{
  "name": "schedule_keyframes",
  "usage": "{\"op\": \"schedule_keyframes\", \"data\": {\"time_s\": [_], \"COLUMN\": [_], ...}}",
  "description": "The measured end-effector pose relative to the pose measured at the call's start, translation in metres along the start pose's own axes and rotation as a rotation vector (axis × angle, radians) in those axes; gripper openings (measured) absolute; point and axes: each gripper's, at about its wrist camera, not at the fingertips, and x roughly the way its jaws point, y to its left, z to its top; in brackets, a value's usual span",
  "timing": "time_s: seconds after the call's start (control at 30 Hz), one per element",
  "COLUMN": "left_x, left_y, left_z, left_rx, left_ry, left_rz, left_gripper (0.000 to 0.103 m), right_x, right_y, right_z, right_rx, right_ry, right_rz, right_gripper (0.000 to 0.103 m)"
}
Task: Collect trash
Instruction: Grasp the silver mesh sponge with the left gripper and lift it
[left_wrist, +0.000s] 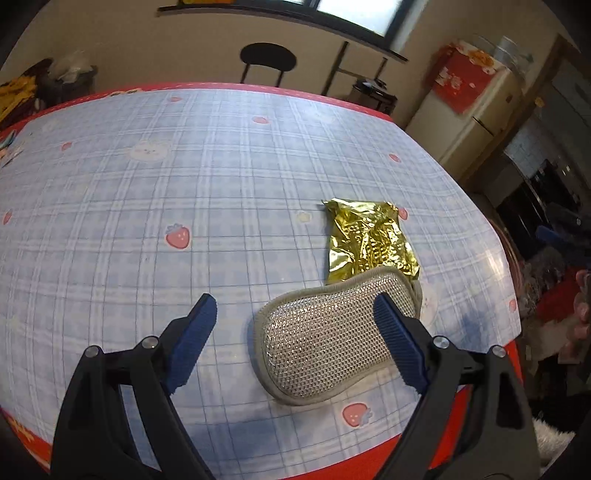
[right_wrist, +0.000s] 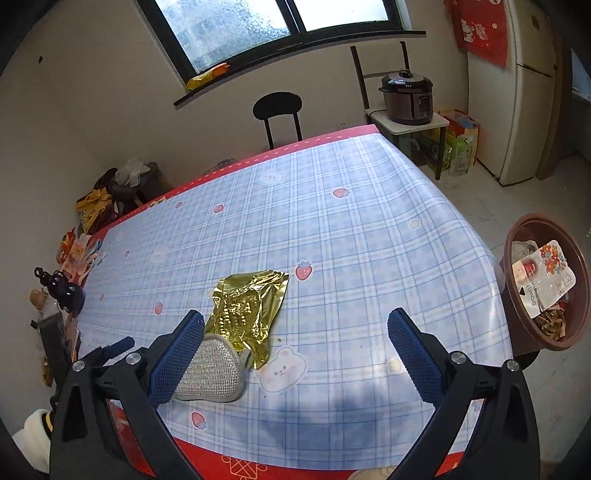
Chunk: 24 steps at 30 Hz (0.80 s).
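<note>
Under scouring pad (left_wrist: 325, 343), wrapper (left_wrist: 369, 240) corner

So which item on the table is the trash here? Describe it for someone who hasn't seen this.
On the blue plaid tablecloth, near its front edge, lies a crumpled gold foil wrapper. A silver mesh scrubbing pad overlaps its near corner; the wrapper is the shiny, wrinkled, flat one.

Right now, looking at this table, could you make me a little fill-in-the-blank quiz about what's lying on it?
1. The crumpled wrapper on the table is ____ in colour.
2. The silver mesh scrubbing pad lies partly on top of the ____.
3. The brown bin stands on the ____ beside the table.
4. The jaws of the left gripper stand ____.

Missing words: gold; wrapper; floor; open
</note>
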Motion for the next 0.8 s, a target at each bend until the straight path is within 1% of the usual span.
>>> {"op": "schedule_keyframes", "data": {"time_s": [0.17,0.23,0.27,0.33,0.37,0.43,0.53,0.57,0.6,0.67,0.8], "left_x": [0.026,0.036,0.042,0.054,0.059,0.068,0.077,0.081,0.084,0.094,0.103], "left_y": [-0.015,-0.021,-0.023,-0.023,-0.024,-0.025,-0.033,-0.035,-0.037,-0.040,-0.036], "left_z": [0.012,0.013,0.015,0.019,0.021,0.024,0.027,0.028,0.028,0.027,0.029], "left_rx": [0.233,0.300,0.322,0.328,0.325,0.342,0.398,0.415,0.428,0.451,0.419], "left_ry": [0.078,0.089,0.097,0.127,0.143,0.163,0.197,0.213,0.226,0.261,0.289], "left_rz": [-0.102,-0.121,-0.141,-0.197,-0.218,-0.253,-0.302,-0.317,-0.331,-0.350,-0.396], "left_gripper": [0.086,0.086,0.084,0.076,0.070,0.068,0.065,0.061,0.054,0.048,0.049], "right_x": [-0.005,-0.008,-0.009,-0.011,-0.012,-0.016,-0.022,-0.023,-0.025,-0.028,-0.030], "right_y": [0.009,0.009,0.007,0.005,0.003,0.002,0.002,0.002,0.002,0.002,0.002], "right_z": [-0.007,-0.012,-0.014,-0.019,-0.022,-0.027,-0.030,-0.031,-0.031,-0.034,-0.041], "right_rx": [0.013,0.025,0.033,0.052,0.058,0.071,0.078,0.080,0.082,0.089,0.094], "right_ry": [0.002,0.003,0.004,0.010,0.011,0.012,0.006,0.005,0.003,0.001,0.007], "right_rz": [-0.054,-0.081,-0.090,-0.114,-0.122,-0.141,-0.164,-0.169,-0.174,-0.171,-0.160], "right_gripper": [0.098,0.098,0.098,0.098,0.098,0.098,0.098,0.098,0.098,0.098,0.098]}}
